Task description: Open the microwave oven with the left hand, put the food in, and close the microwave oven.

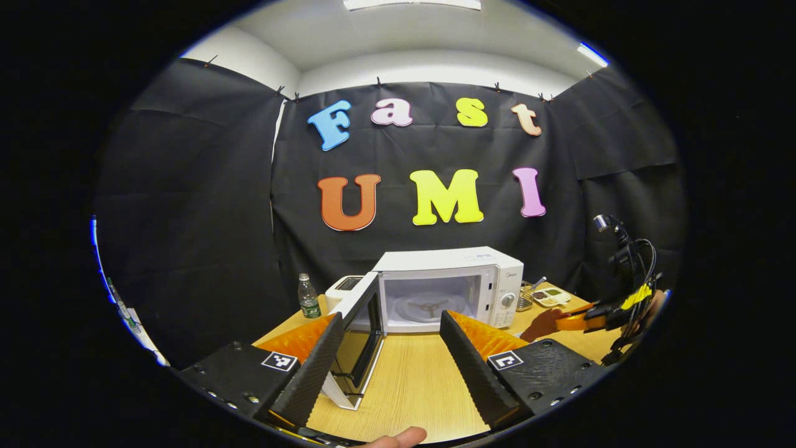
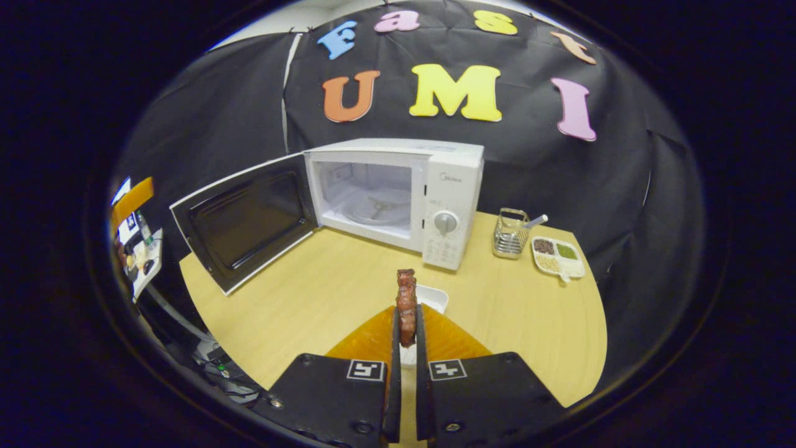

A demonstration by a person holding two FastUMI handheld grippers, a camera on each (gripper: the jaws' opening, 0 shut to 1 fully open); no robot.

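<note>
White microwave [image 2: 398, 193] stands with door [image 2: 245, 218] open at nine o'clock; right gripper [image 2: 405, 330] pinches meat [image 2: 406, 305]; left gripper [image 1: 392, 348] gapes wide.

— How's the light?
— Even and bright, from ceiling panels [image 1: 411, 4] overhead in the left gripper view; the wooden table [image 2: 323, 292] carries a soft sheen, shadows faint.
— Sharpness?
— Crisp at the centre (the microwave [image 2: 398, 186] reads cleanly), but fisheye bending curves the cloth walls, and the rims smear and darken.
— Glare?
— Slight, on the microwave's dark door glass [image 2: 245, 218].
</note>
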